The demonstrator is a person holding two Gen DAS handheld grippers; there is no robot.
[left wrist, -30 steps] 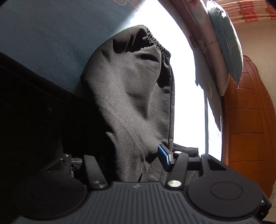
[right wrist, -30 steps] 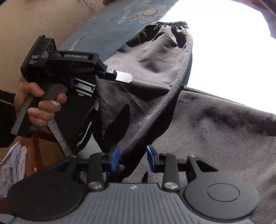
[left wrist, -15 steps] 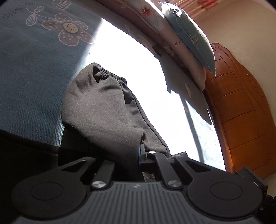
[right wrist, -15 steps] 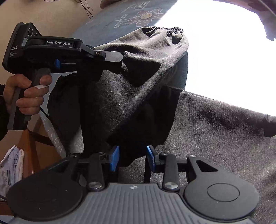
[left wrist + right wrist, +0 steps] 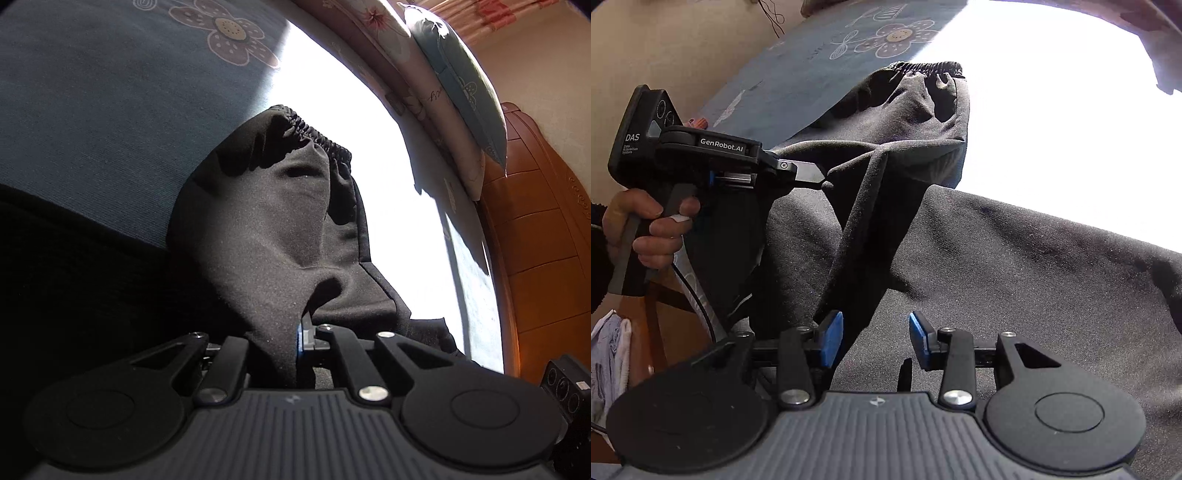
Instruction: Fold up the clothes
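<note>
Black trousers (image 5: 266, 221) with an elastic waistband (image 5: 314, 129) lie on the bed, the waistband at the far end. My left gripper (image 5: 293, 332) is shut on a fold of the black trousers, and the cloth rises in a taut ridge from its jaws. In the right wrist view the left gripper (image 5: 812, 177) holds that fold lifted above the rest of the trousers (image 5: 1015, 266), with a hand (image 5: 653, 229) on its handle. My right gripper (image 5: 875, 332) stands open low over the cloth. A fabric ridge runs down beside its left blue pad (image 5: 833, 334).
The blue bed sheet (image 5: 92, 110) has flower prints and a bright sunlit patch beyond the trousers. Pillows (image 5: 461, 85) lean on a wooden headboard (image 5: 535, 240) at the right. Pale clothes (image 5: 609, 354) lie off the bed's edge at lower left.
The left gripper, open a second ago, has shut on the trousers' fold and pulled it up taut. The right gripper has stayed open in much the same place.
</note>
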